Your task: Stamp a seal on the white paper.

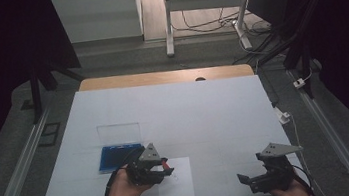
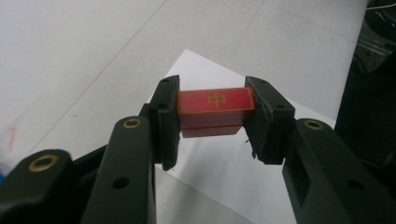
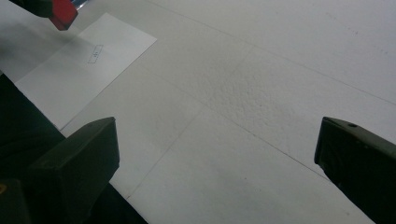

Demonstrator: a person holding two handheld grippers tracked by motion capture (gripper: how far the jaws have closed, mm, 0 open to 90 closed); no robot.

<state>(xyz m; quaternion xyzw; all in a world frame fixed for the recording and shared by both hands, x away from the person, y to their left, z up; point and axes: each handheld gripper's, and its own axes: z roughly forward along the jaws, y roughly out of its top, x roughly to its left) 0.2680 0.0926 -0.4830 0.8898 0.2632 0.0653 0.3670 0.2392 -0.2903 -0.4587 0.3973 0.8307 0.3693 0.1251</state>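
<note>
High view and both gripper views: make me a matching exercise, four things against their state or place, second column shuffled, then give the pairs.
1. red stamp block
2. blue case
3. right gripper
4. sheet of paper

A. jaws wide apart, nothing between them
B. lies flat at the table's near edge
C. clamped between the left gripper's jaws
D. open, its clear lid standing up

Pairs: 1-C, 2-D, 3-A, 4-B
</note>
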